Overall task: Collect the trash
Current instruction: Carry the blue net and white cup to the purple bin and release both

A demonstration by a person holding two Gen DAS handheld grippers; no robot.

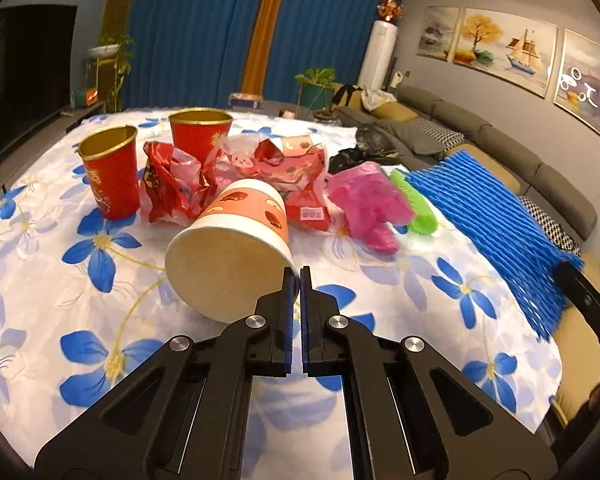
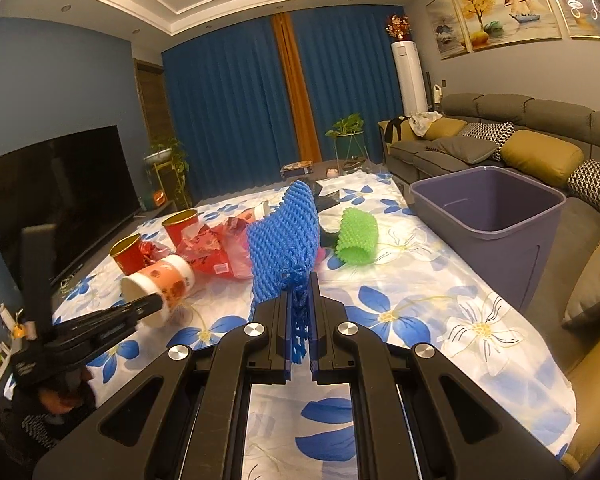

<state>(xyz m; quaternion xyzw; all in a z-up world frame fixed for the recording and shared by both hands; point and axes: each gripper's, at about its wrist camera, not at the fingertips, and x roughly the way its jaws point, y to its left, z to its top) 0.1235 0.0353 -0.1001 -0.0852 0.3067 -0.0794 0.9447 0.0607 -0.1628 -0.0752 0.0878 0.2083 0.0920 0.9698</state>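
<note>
— Paper is pinched at the rim: the pink-and-white cup [image 1: 228, 240], tipped on its side over the flowered tablecloth [image 1: 60, 240], is clamped by the left gripper [image 1: 299, 276].

— And the right gripper [image 2: 300, 300]?

— Blue foam netting [image 2: 284, 232] is gripped by its bunched end, held above the cloth. A purple bin [image 2: 488, 216] is seen just right of the table, beside the green net sleeve [image 2: 356, 236].

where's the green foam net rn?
The green foam net lies on the floral tablecloth, centre of the right wrist view, between the held blue foam net and the purple bin.
</note>
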